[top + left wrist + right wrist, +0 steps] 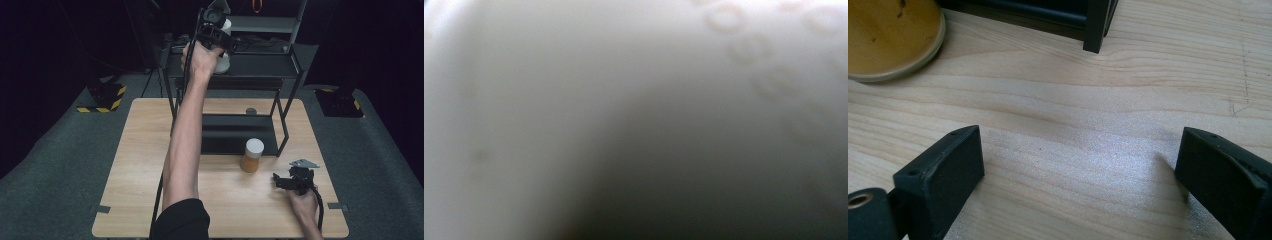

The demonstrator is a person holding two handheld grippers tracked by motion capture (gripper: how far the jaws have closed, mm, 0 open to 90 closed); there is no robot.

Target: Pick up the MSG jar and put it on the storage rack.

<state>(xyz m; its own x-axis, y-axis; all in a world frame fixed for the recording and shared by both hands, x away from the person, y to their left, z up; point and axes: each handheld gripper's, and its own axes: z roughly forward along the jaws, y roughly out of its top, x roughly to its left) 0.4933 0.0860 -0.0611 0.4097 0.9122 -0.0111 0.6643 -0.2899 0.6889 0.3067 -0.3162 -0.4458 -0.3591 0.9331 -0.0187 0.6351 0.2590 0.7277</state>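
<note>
Left hand-held gripper [223, 37] against white bottle [224, 59] on shelf [260, 65], grip unclear, right hand-held gripper [1080, 170] wide open, empty.

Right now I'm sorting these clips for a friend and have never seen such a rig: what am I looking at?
A person holds a two-jaw gripper in each hand. The high view looks down on a wooden table bearing a black shelf rack. The left gripper reaches to a white container on the rack; its own camera shows a blurred white surface, so its grip cannot be judged. The right gripper rests on the table, jaws open, holding nothing. An amber jar with a white lid stands nearby.
</note>
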